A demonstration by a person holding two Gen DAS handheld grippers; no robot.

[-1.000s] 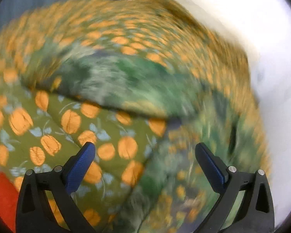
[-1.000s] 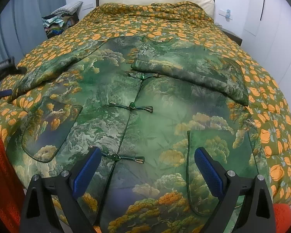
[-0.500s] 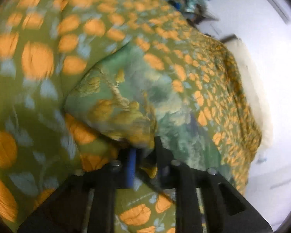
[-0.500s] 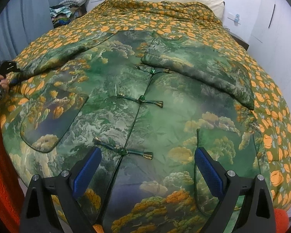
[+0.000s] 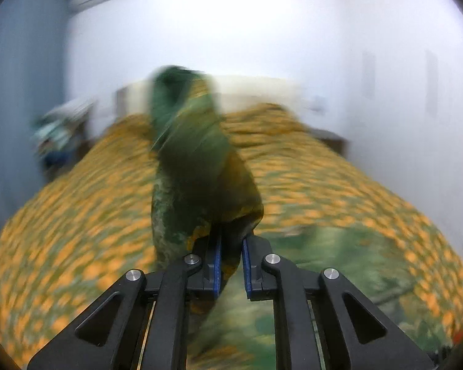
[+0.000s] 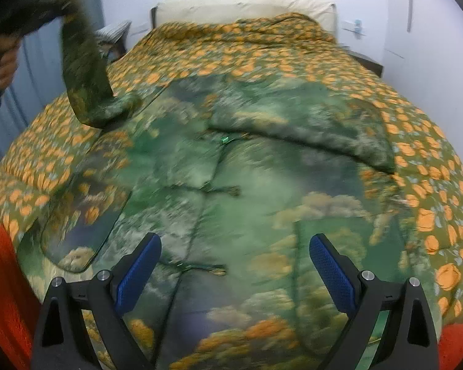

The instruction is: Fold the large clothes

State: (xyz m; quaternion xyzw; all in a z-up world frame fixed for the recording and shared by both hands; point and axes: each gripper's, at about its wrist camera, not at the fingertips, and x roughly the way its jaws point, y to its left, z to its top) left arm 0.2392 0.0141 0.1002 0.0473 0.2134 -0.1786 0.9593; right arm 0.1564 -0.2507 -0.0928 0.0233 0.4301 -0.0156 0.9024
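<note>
The left hand-held gripper (image 5: pixel 231 257) is clamped on the cuff of the jacket's sleeve (image 6: pixel 83 71), which is held high, presumably to be folded across the jacket (image 6: pixel 231 203) spread on the bed (image 6: pixel 277 52). The right hand-held gripper (image 6: pixel 234 274) is held open above the hem, gripping nothing. Bedcover is left free around every edge.

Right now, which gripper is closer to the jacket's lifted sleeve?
Left. The left gripper is shut on the sleeve, holding it up; the right gripper hovers open over the jacket's hem.
</note>
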